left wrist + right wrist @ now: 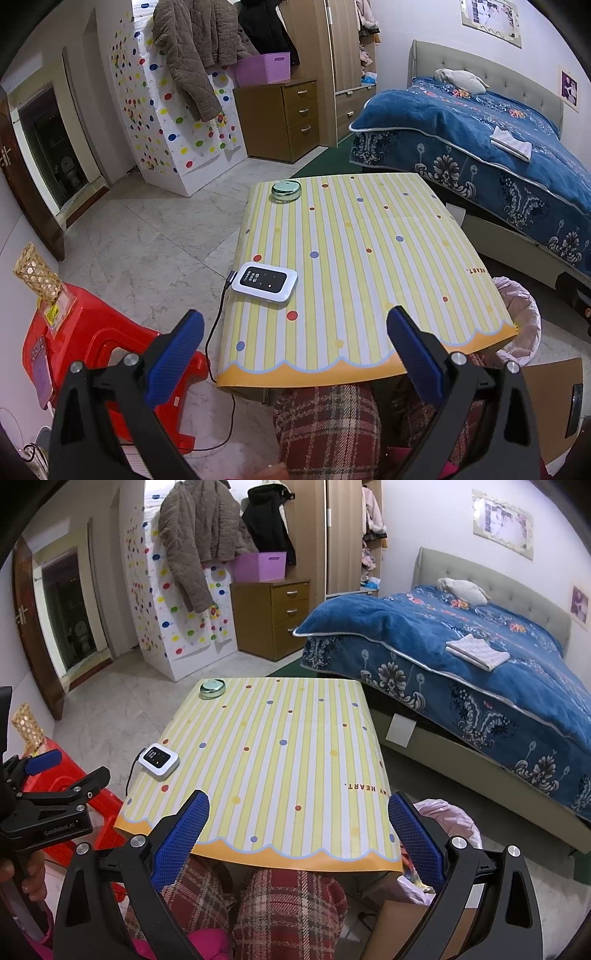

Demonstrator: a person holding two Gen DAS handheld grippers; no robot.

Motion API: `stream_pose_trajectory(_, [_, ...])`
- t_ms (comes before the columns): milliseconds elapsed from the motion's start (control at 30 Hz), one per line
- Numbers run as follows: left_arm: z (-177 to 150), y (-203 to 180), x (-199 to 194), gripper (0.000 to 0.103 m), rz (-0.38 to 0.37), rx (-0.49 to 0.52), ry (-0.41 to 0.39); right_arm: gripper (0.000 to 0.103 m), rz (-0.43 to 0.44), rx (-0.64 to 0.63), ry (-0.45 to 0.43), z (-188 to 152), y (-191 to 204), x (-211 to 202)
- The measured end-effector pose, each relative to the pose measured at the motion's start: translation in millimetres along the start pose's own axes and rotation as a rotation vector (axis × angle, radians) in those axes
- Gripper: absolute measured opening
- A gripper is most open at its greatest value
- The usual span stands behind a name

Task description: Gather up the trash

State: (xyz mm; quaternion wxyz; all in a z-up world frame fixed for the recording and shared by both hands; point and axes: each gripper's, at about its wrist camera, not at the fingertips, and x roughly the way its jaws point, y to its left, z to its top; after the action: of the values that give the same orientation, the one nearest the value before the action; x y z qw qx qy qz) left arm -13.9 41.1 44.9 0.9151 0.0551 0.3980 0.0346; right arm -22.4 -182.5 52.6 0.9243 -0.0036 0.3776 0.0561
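The bed (pixel 480 129) with its blue floral blanket fills the 2 o'clock quarter of both views, a folded white cloth (pixel 476 651) lying on top of it. Toward 11 o'clock stands a white panel dotted in many colours (pixel 173 122), with a brown quilted jacket (pixel 195 48) draped over it, and just beside it at 12 o'clock a wooden drawer unit (pixel 284 118) carries a purple basket (pixel 264 68). The low table (pixel 369 266), covered in yellow-and-white stripes with scattered dots, sits in the middle of both views, above the person's plaid-trousered knees (pixel 291 912). At 8 o'clock a red plastic stool (pixel 92 332) stands on the marble floor. The trash bin lined with a pink bag (pixel 524 317) sits on the floor at 4 o'clock, just beside the table's near right corner; what lies inside it cannot be made out. No loose trash shows on the tabletop. The left gripper (pixel 295 328) hangs over the table's near edge, its blue-padded fingers spread wide with nothing between them. The right gripper (pixel 299 812) likewise hangs over the near edge, fingers parted and holding nothing. On the table at 9 o'clock lies a small white device with a dark screen (pixel 265 281), a cable running from it off the edge; at the far left corner rests a round green tin (pixel 286 190).
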Motion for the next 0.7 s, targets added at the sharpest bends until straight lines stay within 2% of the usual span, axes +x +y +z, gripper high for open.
stream_pose_trajectory(700, [3.6,-0.7,0.5,0.096,0.002,0.000,0.000,0.096,0.006,0.003,0.003,0.4,-2.2,0.5])
